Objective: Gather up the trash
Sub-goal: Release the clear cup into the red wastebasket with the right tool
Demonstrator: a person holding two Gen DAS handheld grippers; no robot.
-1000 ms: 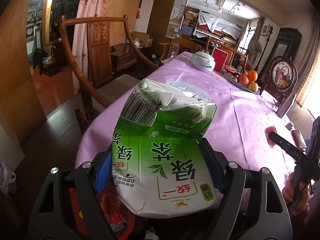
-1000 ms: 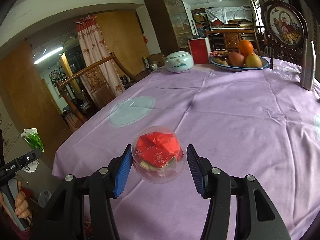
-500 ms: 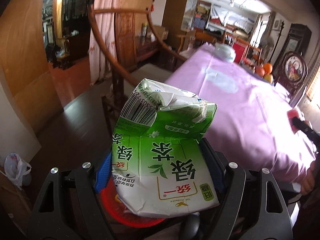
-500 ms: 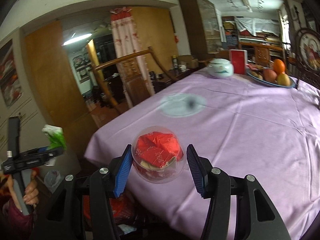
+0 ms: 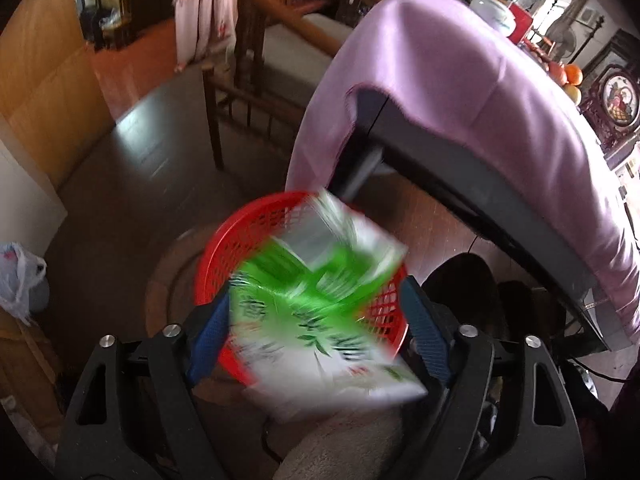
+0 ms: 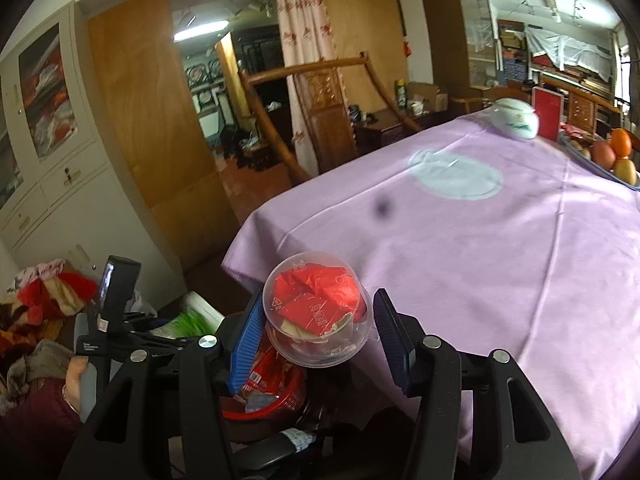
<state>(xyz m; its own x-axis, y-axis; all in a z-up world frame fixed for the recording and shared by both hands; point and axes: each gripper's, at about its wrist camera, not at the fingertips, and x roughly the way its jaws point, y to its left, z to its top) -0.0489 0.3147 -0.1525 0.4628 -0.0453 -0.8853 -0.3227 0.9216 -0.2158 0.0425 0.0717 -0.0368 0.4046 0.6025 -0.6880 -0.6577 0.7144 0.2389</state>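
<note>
In the left wrist view my left gripper (image 5: 316, 332) is open over a red mesh basket (image 5: 256, 240) on the floor. A green and white tea carton (image 5: 320, 312) is blurred between the fingers and tilted toward the basket. In the right wrist view my right gripper (image 6: 314, 336) is shut on a clear plastic cup (image 6: 316, 316) stuffed with red wrappers, held past the table's near corner. The red basket (image 6: 268, 396) shows below it, with wrappers inside. The left gripper (image 6: 116, 320) and carton (image 6: 192, 316) show at lower left.
A table with a purple cloth (image 6: 500, 240) fills the right; on it stand a white lidded jar (image 6: 516, 118), a red box (image 6: 547, 114) and a fruit plate (image 6: 612, 156). A wooden chair (image 5: 248, 80) stands by the table. A white plastic bag (image 5: 20, 276) lies on the dark floor.
Both grippers swung down and off the table toward the floor basket. The left jaws have widened and the carton has slipped loose, tipping toward the basket. The right still grips the cup.
</note>
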